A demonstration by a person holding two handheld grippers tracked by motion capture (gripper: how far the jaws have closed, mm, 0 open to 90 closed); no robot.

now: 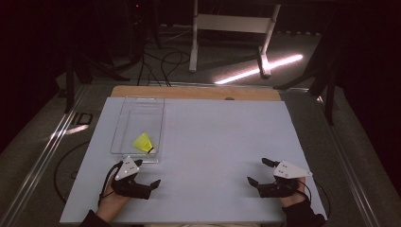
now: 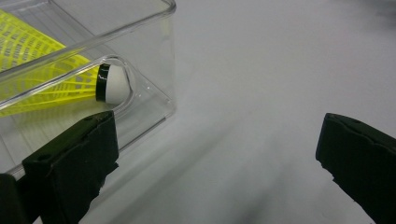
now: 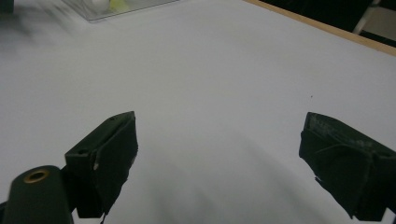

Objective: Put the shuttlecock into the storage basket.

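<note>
A yellow mesh-skirted shuttlecock with a white cork tip [image 1: 144,142] is seen lying in the near end of a clear rectangular plastic tray [image 1: 124,126], left of centre. Just below it, the left gripper [image 1: 146,177] is held released; at lower right, the right gripper [image 1: 258,171] is likewise spread, nothing grasped.

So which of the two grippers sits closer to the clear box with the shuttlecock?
The left gripper, right by the near end of the clear box holding the yellow shuttlecock. The right gripper rests well off across the table, jaws open.

Black claws [image 1: 148,176], grey plates, dark sleeves
</note>
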